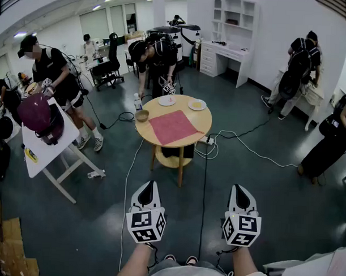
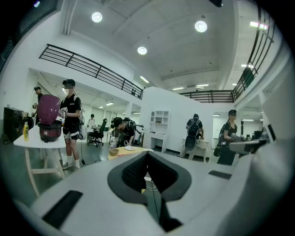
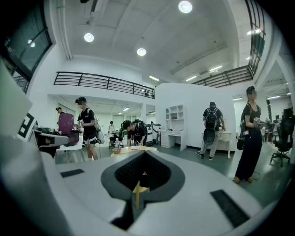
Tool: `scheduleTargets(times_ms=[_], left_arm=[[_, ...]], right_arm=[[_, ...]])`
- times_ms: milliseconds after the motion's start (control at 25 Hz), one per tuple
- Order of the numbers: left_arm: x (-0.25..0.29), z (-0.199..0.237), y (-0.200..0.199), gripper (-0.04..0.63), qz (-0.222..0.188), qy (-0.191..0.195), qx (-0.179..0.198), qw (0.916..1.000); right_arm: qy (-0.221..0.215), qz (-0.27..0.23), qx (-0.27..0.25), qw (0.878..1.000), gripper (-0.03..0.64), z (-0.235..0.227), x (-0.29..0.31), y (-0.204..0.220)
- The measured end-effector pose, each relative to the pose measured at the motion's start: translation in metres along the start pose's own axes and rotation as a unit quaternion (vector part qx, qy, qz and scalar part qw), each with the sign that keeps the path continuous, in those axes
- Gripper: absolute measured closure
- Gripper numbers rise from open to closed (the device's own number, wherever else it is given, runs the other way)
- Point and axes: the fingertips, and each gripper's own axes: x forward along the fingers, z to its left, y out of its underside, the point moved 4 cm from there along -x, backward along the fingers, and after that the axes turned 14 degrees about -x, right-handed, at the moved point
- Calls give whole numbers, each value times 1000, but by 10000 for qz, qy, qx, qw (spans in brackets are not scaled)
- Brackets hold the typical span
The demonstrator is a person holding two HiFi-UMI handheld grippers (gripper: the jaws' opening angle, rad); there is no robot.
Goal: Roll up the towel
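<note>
Well, both grippers are clenched with nothing in them. The left gripper (image 1: 147, 186) and the right gripper (image 1: 240, 189) are held side by side in front of the person, pointing across the floor towards the round wooden table (image 1: 155, 110). In the left gripper view (image 2: 147, 155) the dark pads meet at the tip with nothing between them, and the right gripper view (image 3: 144, 155) shows the same.

The red towel (image 1: 172, 126) lies spread flat on the near part of that table, turned corner-on like a diamond and not yet rolled. It is well apart from both grippers, with a stretch of dark green floor (image 1: 90, 228) between.

On the far side of the tabletop sit two small plates, one on the left (image 1: 167, 100) and one on the right (image 1: 197, 104). A small bowl (image 1: 142, 115) stands near the left edge, with a bottle (image 1: 137, 101) just beyond it. A person in black (image 1: 156, 55) bends over the far edge of the table.

A white cable (image 1: 246, 145) trails over the floor to the right of the table. On the left stands a white folding table (image 1: 45, 150) bearing a maroon rounded object (image 1: 40, 117), with another person (image 1: 56, 74) just behind it. Far off against the back wall is a white desk (image 1: 227, 54) with shelves above.
</note>
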Motion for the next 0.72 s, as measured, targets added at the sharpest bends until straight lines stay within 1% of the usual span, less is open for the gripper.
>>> scheduleTargets(times_ms=[160, 360, 560, 720], left_arm=[[2, 5, 3, 598, 35, -37, -190, 9998], [0, 7, 7, 598, 76, -30, -163, 9998], [-1, 7, 1, 598, 31, 54, -84, 9999], [-2, 7, -4, 598, 5, 0, -124, 9999]], right_arm=[[17, -12, 96, 10000, 617, -1, 2, 2], [-17, -12, 21, 10000, 617, 5, 0, 4], [-75, -152, 315, 9994, 615, 9, 1, 3], [-52, -127, 307, 9994, 615, 9, 4, 0]])
